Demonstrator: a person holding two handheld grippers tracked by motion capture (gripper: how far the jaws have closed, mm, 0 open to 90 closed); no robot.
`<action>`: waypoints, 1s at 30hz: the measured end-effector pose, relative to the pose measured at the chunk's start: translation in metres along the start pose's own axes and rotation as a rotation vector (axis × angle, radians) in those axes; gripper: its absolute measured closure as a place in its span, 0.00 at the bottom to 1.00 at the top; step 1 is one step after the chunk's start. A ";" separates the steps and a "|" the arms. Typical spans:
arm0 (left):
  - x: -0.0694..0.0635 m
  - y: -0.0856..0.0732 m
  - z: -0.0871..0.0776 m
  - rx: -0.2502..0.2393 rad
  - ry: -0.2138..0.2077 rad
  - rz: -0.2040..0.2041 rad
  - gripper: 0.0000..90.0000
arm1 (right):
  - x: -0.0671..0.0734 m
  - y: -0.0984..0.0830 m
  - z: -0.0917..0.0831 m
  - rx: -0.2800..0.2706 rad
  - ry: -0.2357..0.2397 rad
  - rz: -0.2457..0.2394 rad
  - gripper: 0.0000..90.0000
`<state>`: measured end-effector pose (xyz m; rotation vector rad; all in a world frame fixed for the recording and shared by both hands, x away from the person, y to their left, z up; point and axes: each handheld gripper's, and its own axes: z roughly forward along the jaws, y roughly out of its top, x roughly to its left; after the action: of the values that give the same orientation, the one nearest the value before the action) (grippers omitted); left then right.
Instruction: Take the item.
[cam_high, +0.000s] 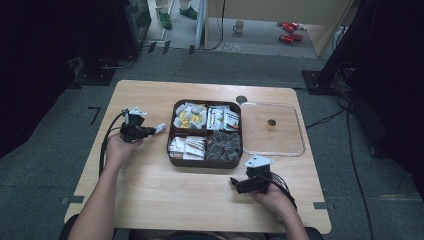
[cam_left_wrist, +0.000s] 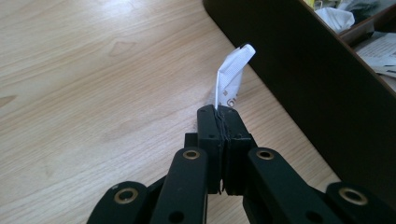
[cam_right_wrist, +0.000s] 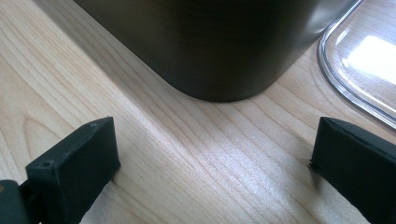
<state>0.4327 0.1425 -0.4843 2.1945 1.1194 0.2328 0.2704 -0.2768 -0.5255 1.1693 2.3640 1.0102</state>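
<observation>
My left gripper (cam_high: 150, 131) (cam_left_wrist: 219, 116) is shut on a small white paper sachet (cam_left_wrist: 231, 77) (cam_high: 160, 127), which sticks up from between the jaws just left of the brown divided box (cam_high: 170, 146) (cam_left_wrist: 299, 70). The sachet hangs low over the wooden table, beside the box's dark outer wall. The box holds several sachets and packets in its compartments. My right gripper (cam_high: 234, 186) (cam_right_wrist: 212, 154) rests near the box's front right corner (cam_right_wrist: 219, 51), jaws wide apart with bare wood between them.
A clear plastic lid (cam_high: 272, 129) (cam_right_wrist: 359, 60) lies flat on the table right of the box. The wooden table (cam_high: 165, 195) has bare room in front of and left of the box. A mug and red items sit on the floor beyond.
</observation>
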 end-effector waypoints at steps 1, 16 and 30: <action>0.000 0.000 0.002 0.004 -0.003 0.002 0.99 | 0.000 0.000 0.000 0.000 0.000 0.000 0.00; 0.003 0.000 0.009 0.004 -0.040 -0.042 0.90 | 0.000 0.000 0.000 0.000 0.000 0.001 0.00; 0.004 0.000 -0.007 -0.035 -0.045 -0.067 0.69 | 0.000 0.000 0.000 0.000 0.000 0.000 0.00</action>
<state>0.4323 0.1490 -0.4789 2.1171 1.1529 0.1721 0.2703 -0.2768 -0.5255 1.1695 2.3640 1.0097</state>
